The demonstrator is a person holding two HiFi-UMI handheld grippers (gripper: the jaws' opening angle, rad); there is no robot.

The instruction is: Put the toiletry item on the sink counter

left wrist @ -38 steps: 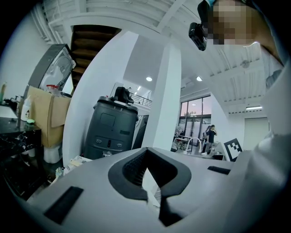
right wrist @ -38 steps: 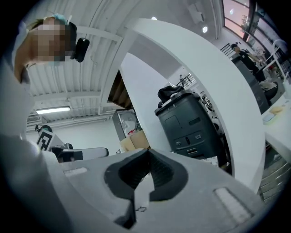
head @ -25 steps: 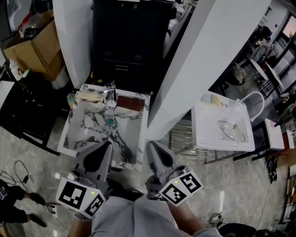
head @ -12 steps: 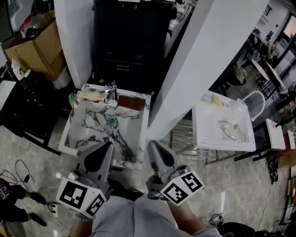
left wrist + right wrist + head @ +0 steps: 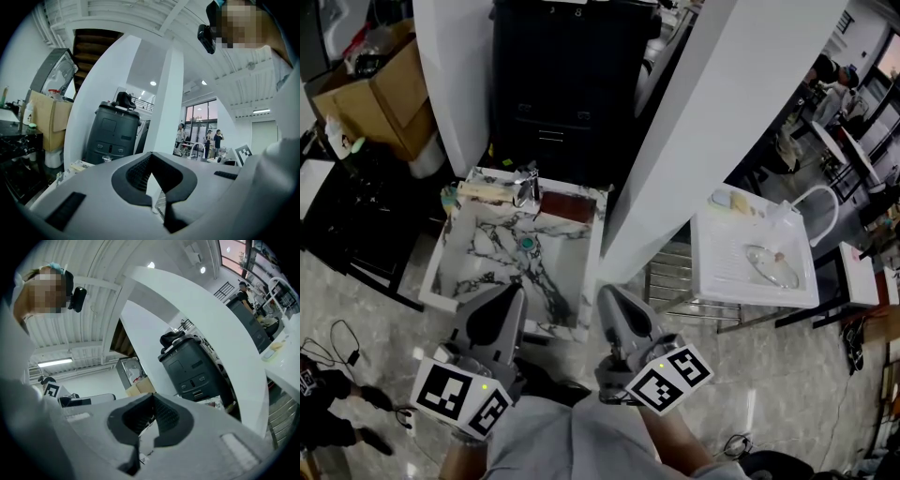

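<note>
The marble sink counter point(image 5: 572, 281) stands just ahead of both grippers, with a chrome faucet point(image 5: 525, 188) at its back edge and a teal drain plug point(image 5: 525, 245) in the basin. A cream oblong item point(image 5: 482, 193) lies along the back rim beside the faucet, and a small greenish item point(image 5: 446, 199) sits at the back left corner. My left gripper point(image 5: 514, 294) is shut and empty at the counter's near edge. My right gripper point(image 5: 606, 294) is also shut and empty, just off the near right corner. Both gripper views show closed jaws, left point(image 5: 151, 161) and right point(image 5: 152, 401), with nothing between them.
A black cabinet point(image 5: 567, 84) stands behind the counter between two white pillars point(image 5: 712, 131). A white sink unit point(image 5: 703, 267) with a curved tap is at the right. A cardboard box point(image 5: 370, 89) and dark shelving are at the left. Cables lie on the floor point(image 5: 337, 347).
The view has shifted slightly. Both grippers stay shut in about the same place.
</note>
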